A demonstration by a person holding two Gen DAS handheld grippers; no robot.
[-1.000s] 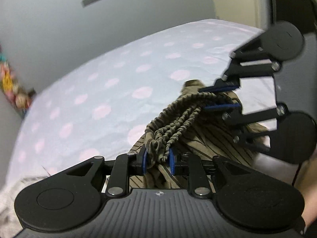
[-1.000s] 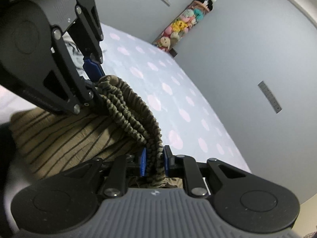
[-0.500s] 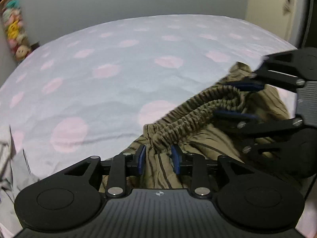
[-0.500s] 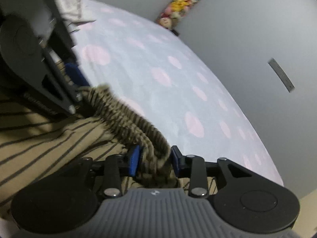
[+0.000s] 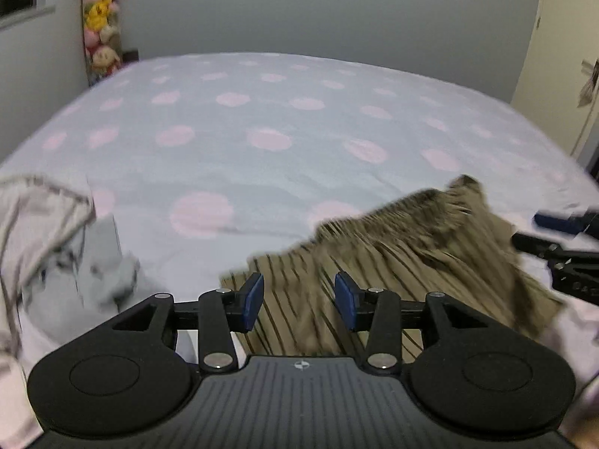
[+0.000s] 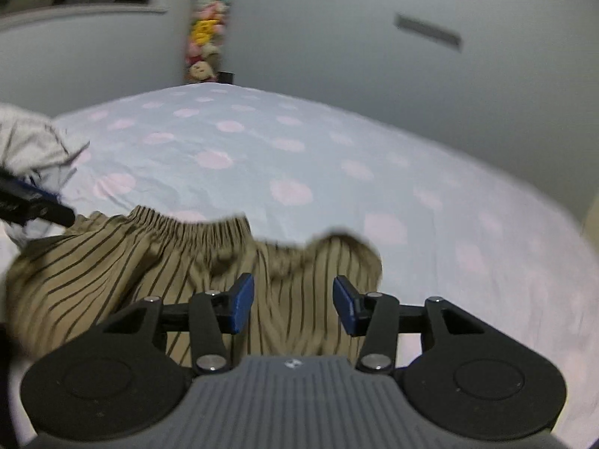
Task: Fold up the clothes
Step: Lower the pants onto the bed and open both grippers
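Note:
Tan shorts with dark stripes and an elastic waistband [image 5: 404, 247] lie on the polka-dot bed sheet [image 5: 262, 138], blurred in the left wrist view. In the right wrist view the shorts [image 6: 123, 262] lie with the waistband at the far edge. My left gripper [image 5: 299, 301] is open and empty over the shorts' near left part. My right gripper [image 6: 292, 305] is open and empty over the shorts' right part. The right gripper also shows at the right edge of the left wrist view [image 5: 561, 239]. The left gripper shows at the left edge of the right wrist view [image 6: 30, 204].
A pale grey and white garment [image 5: 56, 247] lies crumpled on the bed at the left; it also shows in the right wrist view [image 6: 33, 146]. Stuffed toys [image 5: 101, 33] hang in the far corner by the grey wall. A door [image 5: 561, 56] stands at the far right.
Both grippers have opened and let go of the waistband. The shorts have dropped flat onto the bed. The two grippers have moved apart.

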